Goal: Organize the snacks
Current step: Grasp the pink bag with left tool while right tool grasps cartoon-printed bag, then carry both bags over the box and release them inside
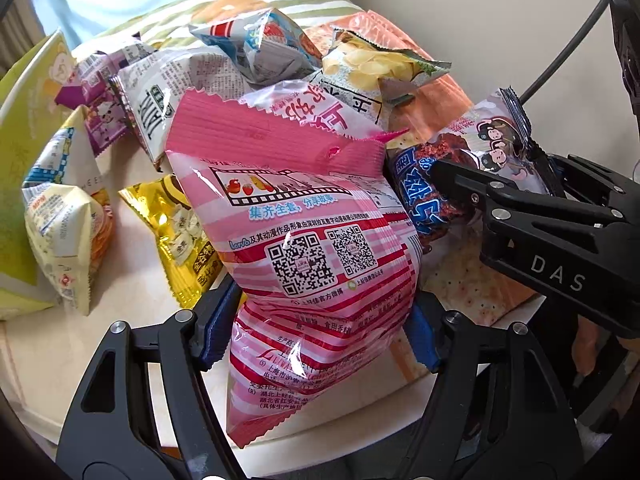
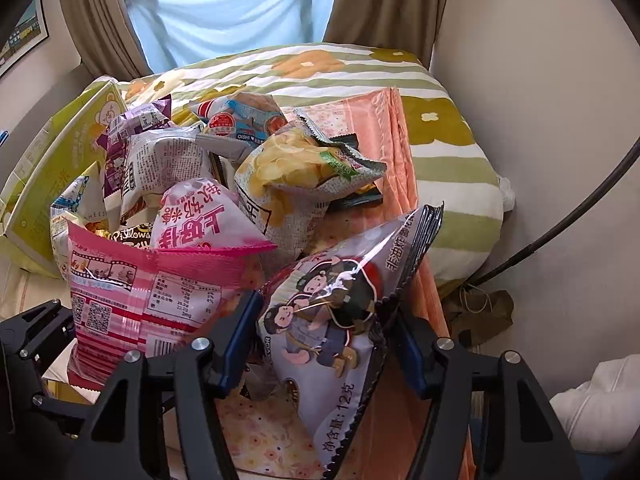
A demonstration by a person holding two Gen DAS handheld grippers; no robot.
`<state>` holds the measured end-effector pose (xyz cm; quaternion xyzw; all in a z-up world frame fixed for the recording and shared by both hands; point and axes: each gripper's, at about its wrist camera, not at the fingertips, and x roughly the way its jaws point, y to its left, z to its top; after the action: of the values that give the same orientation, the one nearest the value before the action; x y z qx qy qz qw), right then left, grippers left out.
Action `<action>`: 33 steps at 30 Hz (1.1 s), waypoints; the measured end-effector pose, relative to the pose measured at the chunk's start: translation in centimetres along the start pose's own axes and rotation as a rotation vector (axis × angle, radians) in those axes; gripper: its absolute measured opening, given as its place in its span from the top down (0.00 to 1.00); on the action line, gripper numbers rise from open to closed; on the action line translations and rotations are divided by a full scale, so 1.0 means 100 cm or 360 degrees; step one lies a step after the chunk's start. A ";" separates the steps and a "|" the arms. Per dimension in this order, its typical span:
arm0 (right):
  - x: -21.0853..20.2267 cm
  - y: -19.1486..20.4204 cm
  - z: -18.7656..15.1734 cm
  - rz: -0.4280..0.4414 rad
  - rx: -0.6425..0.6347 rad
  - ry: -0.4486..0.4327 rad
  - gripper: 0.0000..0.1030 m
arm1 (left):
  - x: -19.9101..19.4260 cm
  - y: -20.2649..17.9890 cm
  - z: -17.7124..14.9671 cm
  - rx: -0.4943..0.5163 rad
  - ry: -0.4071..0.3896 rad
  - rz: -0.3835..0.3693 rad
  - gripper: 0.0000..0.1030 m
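Nearest to you, your left gripper [image 1: 316,332] holds the pink bag [image 1: 316,248]. Its two blue pads [image 1: 218,326] squeeze the bag's lower half from both sides, and the bag stands up tall between them, lifted off the table.

Just to the right, your right gripper [image 2: 320,340] is clamped on the gray bag [image 2: 336,320], the one with cartoon kids on it. The pads press on its two sides. The two bags you hold are near each other but do not touch, as far as you can tell.

Behind them is the pile [image 2: 224,160], and it looks messy. A gold bag [image 1: 180,240] lies flat on the table [image 1: 52,364], near and left. A cream bag [image 1: 68,236] stands left of it. Farther back lie a chips bag [image 2: 296,168], a newsprint bag [image 1: 160,96], a purple bag [image 1: 100,96] and a blue bag [image 1: 264,44], all leaning on each other. Some rest on an orange cloth [image 2: 384,128].

At the far left stands a green box [image 2: 52,168]. You cannot see if anything is in it. No bin or basket shows.

So you seem to be early in the job: two bags are picked up, and most snacks are not sorted yet. Where they should go, the pictures do not tell.

Farthest off are a striped bed cover [image 2: 452,168] and a window [image 2: 224,12].
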<state>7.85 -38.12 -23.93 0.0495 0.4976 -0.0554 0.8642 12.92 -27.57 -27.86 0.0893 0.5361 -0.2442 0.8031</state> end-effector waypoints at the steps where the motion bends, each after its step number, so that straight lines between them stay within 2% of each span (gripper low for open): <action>1: -0.002 0.000 -0.001 -0.0003 -0.0001 -0.0005 0.45 | 0.004 -0.003 0.005 -0.0002 -0.0002 0.0003 0.33; 11: -0.042 -0.004 -0.005 -0.0004 -0.0012 -0.0077 0.45 | -0.039 -0.002 -0.005 -0.0054 -0.0098 0.0009 0.33; 20: -0.096 0.009 0.009 0.0057 -0.0120 -0.0247 0.45 | -0.110 0.018 0.000 -0.0164 -0.0330 0.0102 0.33; 26: -0.120 0.044 0.036 0.0166 -0.0245 -0.0372 0.45 | -0.159 0.064 0.009 -0.0262 -0.0472 0.0215 0.33; 33: -0.128 0.119 0.078 0.0326 -0.0369 -0.0459 0.45 | -0.198 0.147 0.025 -0.0374 -0.0558 0.0278 0.33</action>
<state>9.91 -26.86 -8.60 -0.0084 0.3643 0.0839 0.9275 16.05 -10.03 -10.70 -0.0026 0.4033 -0.1215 0.9070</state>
